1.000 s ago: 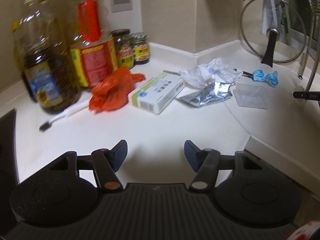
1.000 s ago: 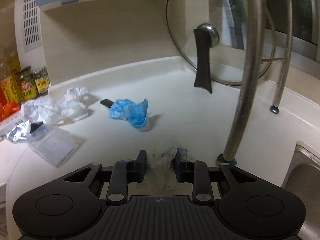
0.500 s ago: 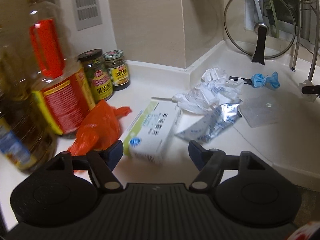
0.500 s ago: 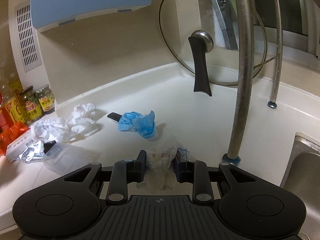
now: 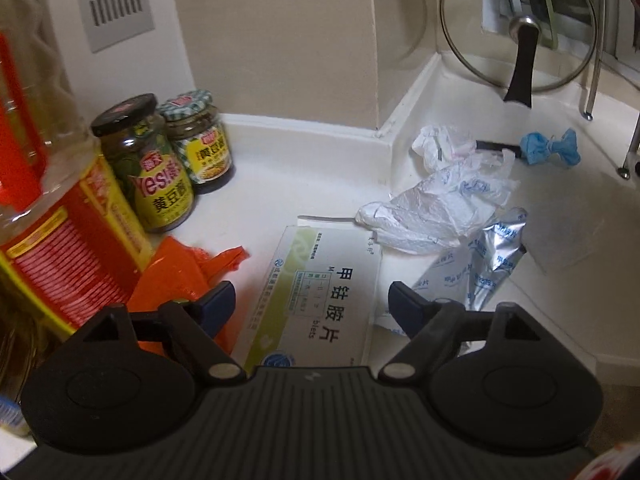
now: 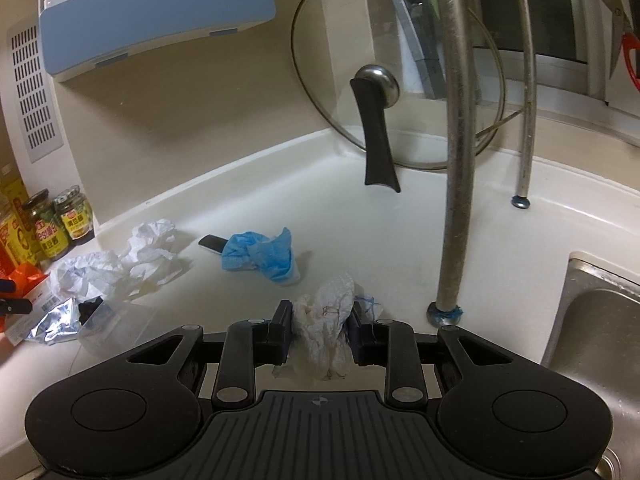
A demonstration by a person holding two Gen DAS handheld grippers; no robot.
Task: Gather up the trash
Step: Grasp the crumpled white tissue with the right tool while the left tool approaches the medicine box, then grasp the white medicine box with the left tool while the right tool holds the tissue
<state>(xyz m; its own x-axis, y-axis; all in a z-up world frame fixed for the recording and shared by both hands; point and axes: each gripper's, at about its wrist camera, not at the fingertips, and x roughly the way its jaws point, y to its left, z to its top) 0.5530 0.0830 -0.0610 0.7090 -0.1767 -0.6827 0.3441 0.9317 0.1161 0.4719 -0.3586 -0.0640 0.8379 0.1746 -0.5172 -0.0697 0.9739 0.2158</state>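
The left gripper (image 5: pixel 310 300), jaws just widened, straddles the medicine box (image 5: pixel 316 300) without touching it. The box lies flat just right of the orange bag (image 5: pixel 180 276) (long axis running away from the camera). The right gripper (image 6: pixel 320 322) pinches a crumpled tissue (image 6: pixel 326 328).

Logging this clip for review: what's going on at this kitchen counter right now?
A person is clearing trash with two handheld grippers. The right gripper is shut on a crumpled white wrapper near the sink. The left gripper, its jaws just opened wider, straddles a white medicine box without gripping it. Other litter lies on the counter.
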